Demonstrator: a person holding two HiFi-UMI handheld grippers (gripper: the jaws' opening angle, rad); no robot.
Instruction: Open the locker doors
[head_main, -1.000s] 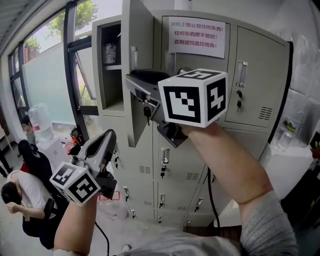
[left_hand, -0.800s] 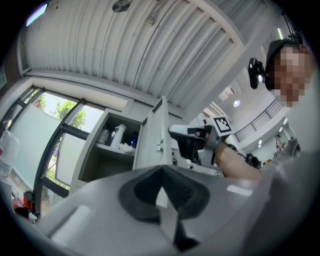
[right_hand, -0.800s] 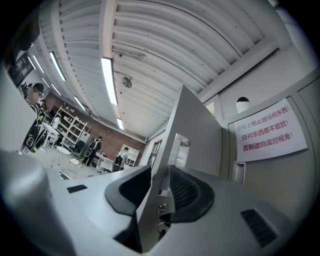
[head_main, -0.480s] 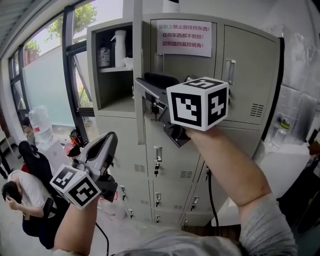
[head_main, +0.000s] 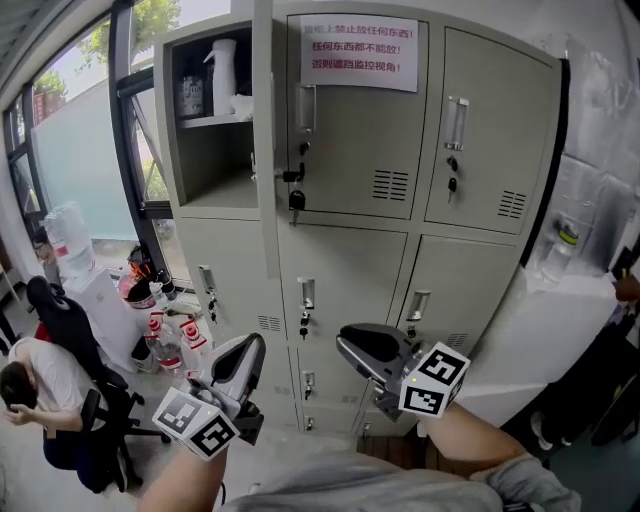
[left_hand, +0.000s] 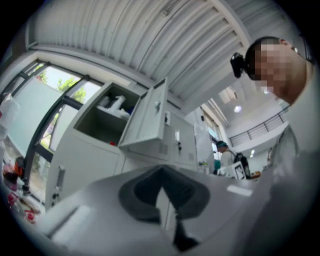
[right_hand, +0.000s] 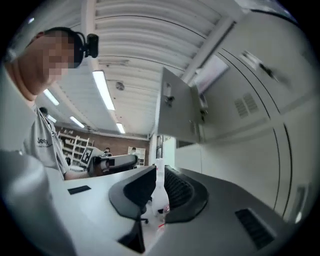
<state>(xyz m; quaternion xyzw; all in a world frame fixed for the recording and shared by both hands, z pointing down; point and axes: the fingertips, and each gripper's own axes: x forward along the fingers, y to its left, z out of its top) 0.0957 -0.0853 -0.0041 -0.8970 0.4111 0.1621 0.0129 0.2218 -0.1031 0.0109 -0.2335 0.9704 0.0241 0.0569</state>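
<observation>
The grey locker cabinet (head_main: 350, 250) fills the middle of the head view. Its top-left door (head_main: 264, 150) stands swung out, edge-on to me, with keys (head_main: 297, 198) hanging from its lock; the other doors (head_main: 355, 130) are closed. The open compartment (head_main: 215, 170) holds a spray bottle (head_main: 222, 75). My left gripper (head_main: 248, 350) is low at the left, shut and empty. My right gripper (head_main: 352, 345) is low at centre, clear of the lockers. Its jaws have just been closing, and a narrow gap with nothing in it remains. Both gripper views look up at the open door (left_hand: 147, 122) (right_hand: 177, 112).
A paper notice (head_main: 360, 52) is stuck on the top middle door. A person sits bent over on a chair (head_main: 30, 385) at lower left, near a water jug (head_main: 70, 240) and bottles on the floor (head_main: 165, 325). A white counter (head_main: 570, 320) stands right of the lockers.
Both grippers have dropped from the top lockers to the lower rows. The right gripper has come away from the open door's lock, and the door now shows edge-on.
</observation>
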